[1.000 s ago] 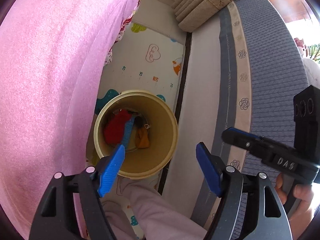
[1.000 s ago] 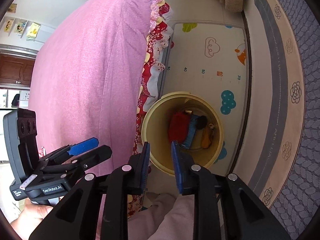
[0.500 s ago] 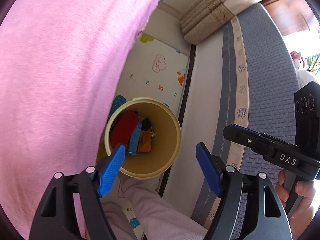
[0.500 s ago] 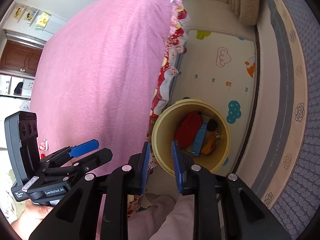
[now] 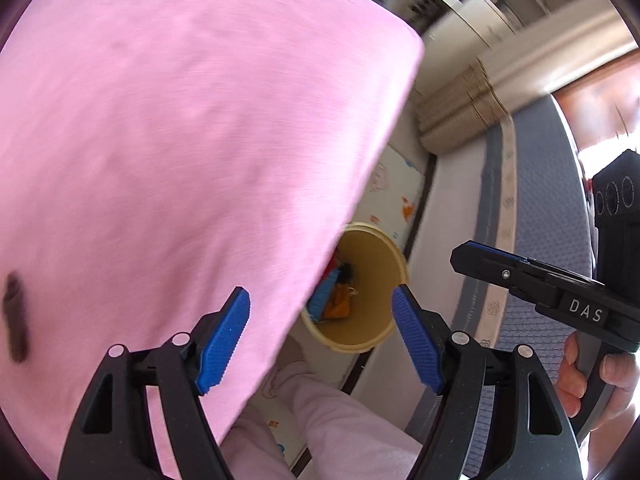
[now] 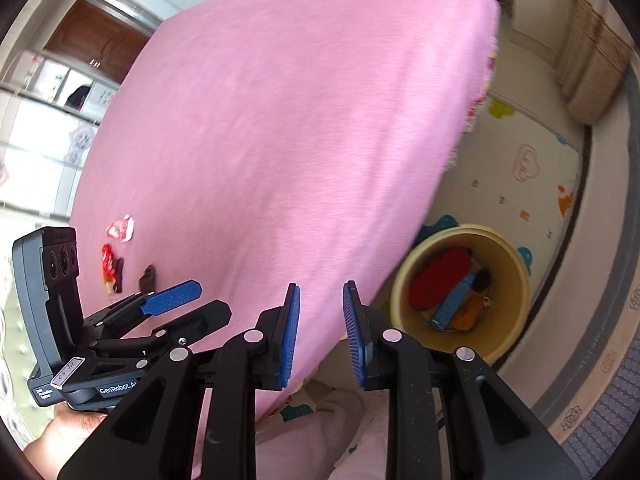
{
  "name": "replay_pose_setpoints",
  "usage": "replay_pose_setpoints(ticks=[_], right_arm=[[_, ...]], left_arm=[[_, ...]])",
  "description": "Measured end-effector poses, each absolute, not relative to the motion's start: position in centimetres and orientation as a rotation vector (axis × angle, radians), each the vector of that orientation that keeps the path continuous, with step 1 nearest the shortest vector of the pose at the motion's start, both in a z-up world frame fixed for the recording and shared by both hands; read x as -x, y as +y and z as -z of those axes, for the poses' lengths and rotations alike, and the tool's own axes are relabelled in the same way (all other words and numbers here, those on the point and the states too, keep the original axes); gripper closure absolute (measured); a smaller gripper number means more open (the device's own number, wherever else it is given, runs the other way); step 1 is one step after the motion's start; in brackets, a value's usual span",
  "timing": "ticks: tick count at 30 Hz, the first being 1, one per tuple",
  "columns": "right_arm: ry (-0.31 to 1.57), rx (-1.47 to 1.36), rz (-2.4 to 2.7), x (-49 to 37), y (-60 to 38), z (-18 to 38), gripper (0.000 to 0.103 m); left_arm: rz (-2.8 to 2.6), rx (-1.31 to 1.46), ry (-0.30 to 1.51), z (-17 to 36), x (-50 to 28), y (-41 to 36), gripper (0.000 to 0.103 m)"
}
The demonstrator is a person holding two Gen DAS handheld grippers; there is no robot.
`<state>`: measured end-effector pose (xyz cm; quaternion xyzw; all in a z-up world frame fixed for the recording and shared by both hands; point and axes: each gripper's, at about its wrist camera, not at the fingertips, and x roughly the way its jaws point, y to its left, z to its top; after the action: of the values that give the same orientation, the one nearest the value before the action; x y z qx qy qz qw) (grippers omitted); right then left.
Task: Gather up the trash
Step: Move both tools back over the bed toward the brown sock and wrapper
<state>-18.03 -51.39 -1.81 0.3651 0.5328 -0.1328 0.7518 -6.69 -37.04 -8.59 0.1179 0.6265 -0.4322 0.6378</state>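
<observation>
My left gripper [image 5: 320, 344] hangs over the edge of the wide pink bedspread [image 5: 180, 140], its blue ribbed pads spread well apart with nothing between them. My right gripper [image 6: 320, 336] points down at the same edge, pads drawn close together with a narrow gap showing, and nothing is caught in that gap either, so both of my tools are empty. Down on the floor, just beside the bed, stands the round pale-yellow plastic bin [image 6: 516, 264], and inside it I can see a red soft lump [image 6: 440, 280], a blue ribbed strip [image 6: 454, 300] and an orange scrap [image 6: 466, 316] lying together at the bottom. The bin sits on a cream play mat printed with clouds and small animals [image 6: 532, 176], and a grey patterned rug with a flower border [image 6: 608, 360] curves along beside the mat. Over on the bedspread, well away from the bin, the trash is waiting: a crumpled red-and-white wrapper [image 6: 120, 229], a red crinkled wrapper [image 6: 109, 262] below it and a small dark brown piece [image 6: 147, 278] nearby, all lying loose near my left tool in the right view. In the left view one dark brown piece [image 5: 15, 320] shows at the far left, blurred. The hand [image 5: 600, 376] holding my right tool shows at the right edge.
</observation>
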Motion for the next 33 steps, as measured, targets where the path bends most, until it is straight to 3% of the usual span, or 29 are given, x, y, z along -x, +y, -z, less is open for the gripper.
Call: replay_pose_setpoints(ticks=[8, 14, 18, 26, 28, 30, 33], right_arm=[[1.171, -0.721, 0.156, 9.8, -41.6, 1.0, 0.080], [1.168, -0.669, 0.071, 4.8, -36.4, 0.6, 0.069], [1.177, -0.637, 0.039, 1.6, -34.8, 0.9, 0.058], [1.246, -0.559, -0.082, -5.3, -33.4, 3.2, 0.058], [1.268, -0.546, -0.104, -6.7, -33.3, 4.0, 0.058], [1.283, -0.543, -0.130, -7.9, -33.4, 4.6, 0.058], [1.308, -0.513, -0.168, -9.6, -33.1, 5.4, 0.058]], left_arm=[[0.823, -0.199, 1.406, 7.9, 0.4, -24.5, 0.030], [0.721, -0.217, 1.382, 8.9, -3.4, -18.3, 0.030], [0.649, -0.202, 1.398, 10.7, -6.0, -15.7, 0.030], [0.545, -0.191, 1.427, 15.4, -9.7, -15.1, 0.031], [0.528, -0.186, 1.437, 16.6, -10.5, -15.4, 0.041], [0.504, -0.196, 1.463, 18.0, -11.3, -15.6, 0.059], [0.472, -0.185, 1.458, 18.5, -12.1, -15.6, 0.071]])
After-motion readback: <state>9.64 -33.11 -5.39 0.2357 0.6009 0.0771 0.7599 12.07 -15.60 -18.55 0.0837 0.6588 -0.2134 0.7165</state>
